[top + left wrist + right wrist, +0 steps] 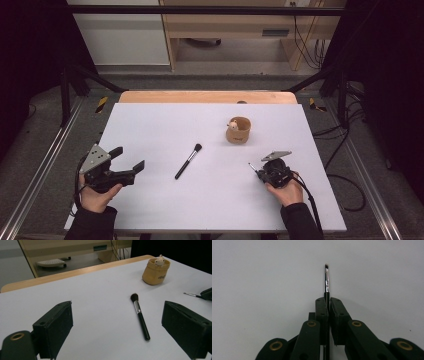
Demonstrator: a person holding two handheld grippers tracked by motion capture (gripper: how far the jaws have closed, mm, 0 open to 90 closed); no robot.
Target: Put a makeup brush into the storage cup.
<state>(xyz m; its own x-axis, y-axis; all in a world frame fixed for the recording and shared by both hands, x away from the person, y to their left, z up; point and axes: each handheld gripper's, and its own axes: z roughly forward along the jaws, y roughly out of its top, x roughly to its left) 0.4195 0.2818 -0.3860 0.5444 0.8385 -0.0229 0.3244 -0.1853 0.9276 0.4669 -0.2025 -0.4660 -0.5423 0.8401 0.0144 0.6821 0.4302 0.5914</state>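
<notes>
My right gripper [329, 301] is shut on a thin brush [326, 280]; its silver ferrule and dark tip stick out past the pads, low over the white table. In the high view that gripper [260, 172] sits at the table's right front, and the thin brush [251, 165] points left and away. My left gripper [131, 158] stands open at the left front with nothing between its fingers. A larger black-handled powder brush [187, 161] lies flat mid-table, and the left gripper view shows it [140, 315] ahead of the open jaws.
A tan pouch [238, 130] with a small pale figure in it stands at the back right of the white table top [165, 125]. Beyond the table's wooden far edge are black frame bars and floor cables.
</notes>
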